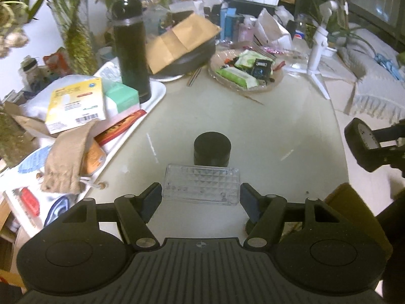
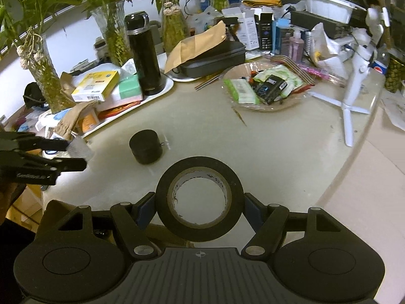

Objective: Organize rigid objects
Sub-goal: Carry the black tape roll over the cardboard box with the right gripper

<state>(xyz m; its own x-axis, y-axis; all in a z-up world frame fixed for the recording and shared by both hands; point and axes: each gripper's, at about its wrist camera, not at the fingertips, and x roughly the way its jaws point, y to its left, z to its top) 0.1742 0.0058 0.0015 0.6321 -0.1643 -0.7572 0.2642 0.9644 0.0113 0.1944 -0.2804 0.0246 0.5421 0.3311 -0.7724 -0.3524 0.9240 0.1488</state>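
My left gripper (image 1: pixel 201 197) is shut on a clear plastic box (image 1: pixel 201 183), its pads on the box's two short ends, low over the pale table. A short black round jar (image 1: pixel 212 148) stands just beyond the box. My right gripper (image 2: pixel 200 205) is shut on a black tape roll (image 2: pixel 200 198), held upright with its hole facing the camera. The tape roll and right gripper also show in the left wrist view (image 1: pixel 362 144) at the right edge. The jar (image 2: pixel 146 147) and the left gripper with the box (image 2: pixel 79 149) show in the right wrist view at left.
A white tray (image 1: pixel 157 93) at left holds a black flask (image 1: pixel 131 50), boxes and a cloth pouch (image 1: pixel 65 162). A glass dish (image 1: pixel 279 76) of packets, a dark case under a brown envelope (image 1: pixel 182 40) and a white tripod (image 1: pixel 316 55) stand at the back. The table edge curves at right.
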